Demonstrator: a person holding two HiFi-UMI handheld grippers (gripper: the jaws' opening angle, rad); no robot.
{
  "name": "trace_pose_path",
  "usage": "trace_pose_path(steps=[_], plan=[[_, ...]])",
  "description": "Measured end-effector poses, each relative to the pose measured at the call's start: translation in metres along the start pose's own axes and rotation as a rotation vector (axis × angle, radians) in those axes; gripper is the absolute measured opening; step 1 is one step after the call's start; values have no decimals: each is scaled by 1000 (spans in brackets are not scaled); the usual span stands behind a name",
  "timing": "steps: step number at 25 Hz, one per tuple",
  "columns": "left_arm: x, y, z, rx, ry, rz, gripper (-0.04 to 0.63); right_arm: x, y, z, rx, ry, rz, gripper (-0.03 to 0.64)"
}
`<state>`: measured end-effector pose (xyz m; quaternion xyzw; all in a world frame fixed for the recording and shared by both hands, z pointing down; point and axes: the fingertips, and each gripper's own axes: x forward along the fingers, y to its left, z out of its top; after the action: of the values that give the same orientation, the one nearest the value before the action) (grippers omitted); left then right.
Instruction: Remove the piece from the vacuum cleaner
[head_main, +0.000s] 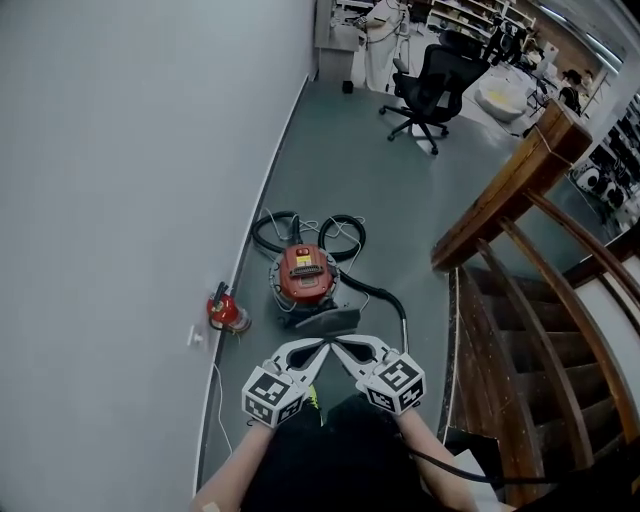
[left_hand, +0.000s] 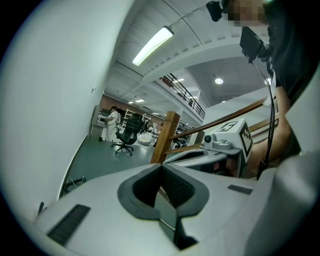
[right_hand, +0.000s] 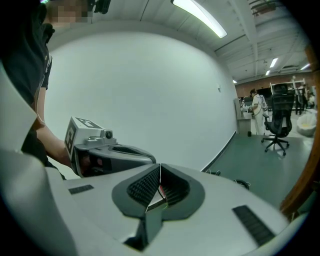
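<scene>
On floor — vacuum cleaner (head_main: 305, 274) untouched; jaws together

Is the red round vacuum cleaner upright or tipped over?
Upright: the red round vacuum cleaner rests on its base on the grey floor, its top facing up.

wall: plain pale grey-white wall (head_main: 130, 150), fills the left side, meets the floor along a thin white skirting line
floor: smooth grey-green floor (head_main: 340, 160), runs to the far end of the room
stairs: dark brown wooden staircase (head_main: 510, 340) at right, going down; thick brown wooden handrail (head_main: 515, 180) above it
chair: black mesh swivel office chair (head_main: 430, 85), far end, well apart from stairs
shelving: pale shelving racks (head_main: 470, 15) behind chair, contents too small to tell
light: long fluorescent ceiling tube (left_hand: 152, 45), lit; small round ceiling lamp (left_hand: 218, 80), lit
upper level: dark balcony railing (left_hand: 182, 92)
</scene>
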<state>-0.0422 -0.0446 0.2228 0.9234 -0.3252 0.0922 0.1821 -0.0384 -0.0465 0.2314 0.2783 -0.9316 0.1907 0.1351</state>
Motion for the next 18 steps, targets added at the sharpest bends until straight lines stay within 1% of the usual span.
trace_pose_path(steps=[8, 11, 13, 18], plan=[[15, 11, -7, -14, 10, 34, 9, 8, -16, -6, -37, 34, 31, 15], [23, 13, -10, -37, 8, 38, 9, 9, -24, -10, -36, 60, 65, 15], [27, 14, -11, -46, 9, 55, 9, 8, -29, -10, -44, 72, 85, 15], [44, 24, -20, -22, 31, 106, 9, 14, -44, -19, -34, 80, 120, 15]])
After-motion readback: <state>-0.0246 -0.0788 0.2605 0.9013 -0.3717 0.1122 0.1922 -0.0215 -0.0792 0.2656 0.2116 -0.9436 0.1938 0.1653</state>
